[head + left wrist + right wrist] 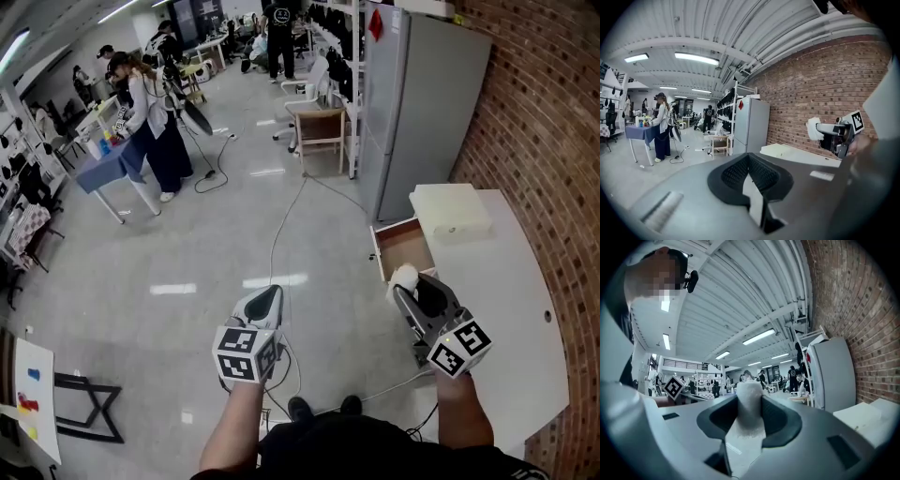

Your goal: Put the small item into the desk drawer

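Right gripper (405,285) around white fuzzy item (749,401)

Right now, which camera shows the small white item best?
The right gripper view: the white item fills the centre, clamped between the jaws of the right gripper. The head view shows it small, at the near edge of the open drawer. The left gripper view shows it side-on, far off.

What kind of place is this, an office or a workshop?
Most likely a large shared lab or workshop hall, not an ordinary office: a bare brick wall, a shiny open floor with a cable lying across it, and people standing at scattered worktables farther back.
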A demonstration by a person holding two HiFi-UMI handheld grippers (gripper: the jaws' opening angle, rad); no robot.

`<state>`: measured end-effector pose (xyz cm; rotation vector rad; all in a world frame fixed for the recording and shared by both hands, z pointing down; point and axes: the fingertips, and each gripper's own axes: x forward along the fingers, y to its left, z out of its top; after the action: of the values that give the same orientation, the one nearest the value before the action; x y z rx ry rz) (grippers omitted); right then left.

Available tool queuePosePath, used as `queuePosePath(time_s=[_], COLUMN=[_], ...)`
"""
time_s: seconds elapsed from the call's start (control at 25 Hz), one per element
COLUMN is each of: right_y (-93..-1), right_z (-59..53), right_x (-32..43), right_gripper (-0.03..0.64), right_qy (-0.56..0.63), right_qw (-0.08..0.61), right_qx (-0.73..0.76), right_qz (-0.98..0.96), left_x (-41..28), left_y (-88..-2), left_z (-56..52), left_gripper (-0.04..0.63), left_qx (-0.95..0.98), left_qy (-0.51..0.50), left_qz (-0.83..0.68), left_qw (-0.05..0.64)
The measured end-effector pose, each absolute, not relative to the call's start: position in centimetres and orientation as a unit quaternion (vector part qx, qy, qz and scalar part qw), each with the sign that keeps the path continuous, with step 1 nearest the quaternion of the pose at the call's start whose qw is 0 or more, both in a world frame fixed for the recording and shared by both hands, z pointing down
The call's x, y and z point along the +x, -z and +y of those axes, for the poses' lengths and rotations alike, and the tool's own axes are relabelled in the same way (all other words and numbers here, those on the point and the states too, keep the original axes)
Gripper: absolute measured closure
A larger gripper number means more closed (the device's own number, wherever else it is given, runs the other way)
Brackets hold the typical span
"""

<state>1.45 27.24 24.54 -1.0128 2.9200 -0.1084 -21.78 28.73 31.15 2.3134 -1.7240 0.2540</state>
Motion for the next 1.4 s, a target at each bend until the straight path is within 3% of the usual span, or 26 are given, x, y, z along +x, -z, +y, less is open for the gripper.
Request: queuePosePath(time_s=[0.8,1.4], right_y=[-23.4,-27.0], right_z=[28.6,20.6], right_x=[8.5,8.0], right_gripper=[0.457,0.457], right_qy=[0.044,0.075], right_qw=[0.065,0.026], right_qx=[-0.314,-0.343], right_qz=[0.946,0.936], left_x=[-13.5,-14.9], left_y=[-29.4,-33.5], left_z=[27.3,19.2], left_gripper=[0.583,0.583], left_qx=[0.813,0.821], left_qy=[-0.074,-0.079], left_qz=[-0.568,-0.546], left_qw=[0.107,0.148])
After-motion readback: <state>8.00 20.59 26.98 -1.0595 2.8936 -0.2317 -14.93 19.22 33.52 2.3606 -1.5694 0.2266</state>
